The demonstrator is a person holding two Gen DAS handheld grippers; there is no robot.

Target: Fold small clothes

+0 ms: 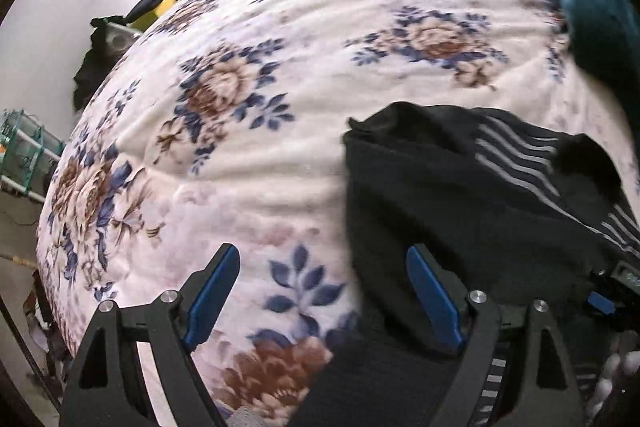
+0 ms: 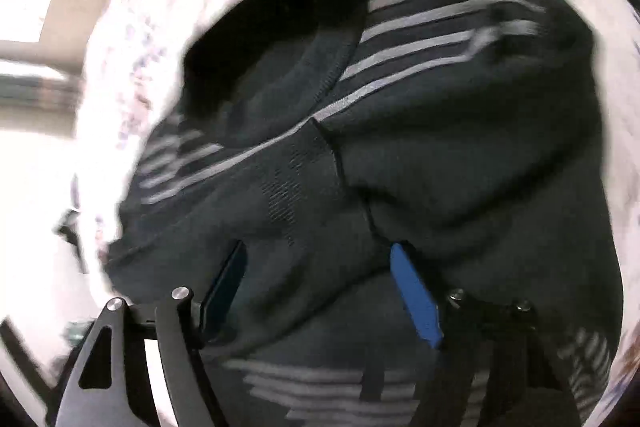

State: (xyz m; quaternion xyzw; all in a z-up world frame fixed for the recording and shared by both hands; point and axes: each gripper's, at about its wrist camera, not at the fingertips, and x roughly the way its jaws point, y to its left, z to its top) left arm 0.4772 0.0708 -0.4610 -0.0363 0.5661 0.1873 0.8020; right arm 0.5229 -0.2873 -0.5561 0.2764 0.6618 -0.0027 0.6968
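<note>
1. Left wrist view puts your left gripper (image 1: 324, 291) with jaws apart and empty, straddling the left edge of the dark striped garment (image 1: 472, 195), which fills the lower right of the frame on the floral bed cover (image 1: 248, 27).
2. Your right gripper (image 2: 320, 279) is the nearer one: in the right wrist view the garment (image 2: 400, 131) fills the frame centre directly ahead and under it.
3. Its jaws also stand apart; cloth bunches between them, but you clamp nothing.
4. The stripes run from lower left to upper right, so the garment's long axis probably follows them.
</note>
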